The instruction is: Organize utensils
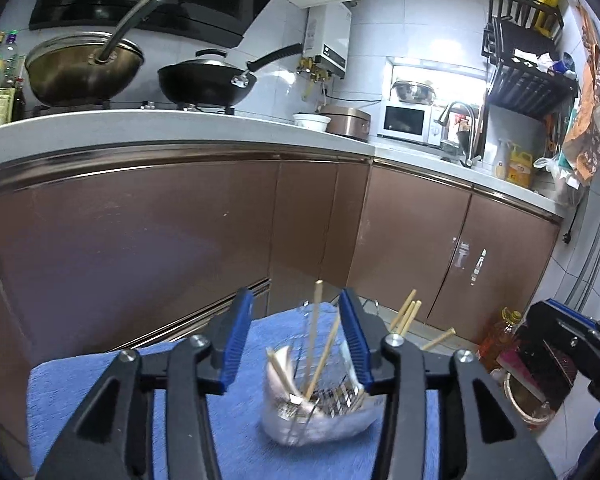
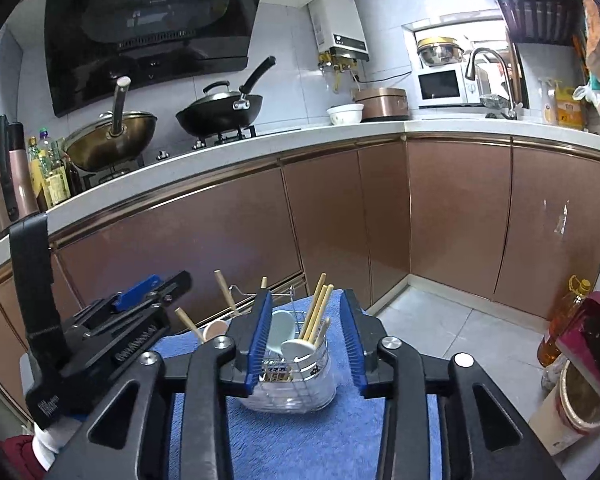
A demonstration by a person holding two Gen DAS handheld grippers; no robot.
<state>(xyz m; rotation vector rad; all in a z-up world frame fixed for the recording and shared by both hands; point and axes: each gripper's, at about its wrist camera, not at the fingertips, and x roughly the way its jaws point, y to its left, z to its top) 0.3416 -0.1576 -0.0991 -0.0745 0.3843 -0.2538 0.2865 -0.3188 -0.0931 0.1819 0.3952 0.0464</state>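
While no label reads clearly, each released gripper frames the utensil holder.

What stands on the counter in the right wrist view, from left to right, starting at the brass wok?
brass wok → black wok → white bowl → rice cooker → microwave → faucet → yellow bottle

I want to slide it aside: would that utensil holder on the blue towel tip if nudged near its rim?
Probably. The utensil holder looks light, clear plastic, and tall chopsticks lean out above it, making it top-heavy. The soft blue towel may snag its base.
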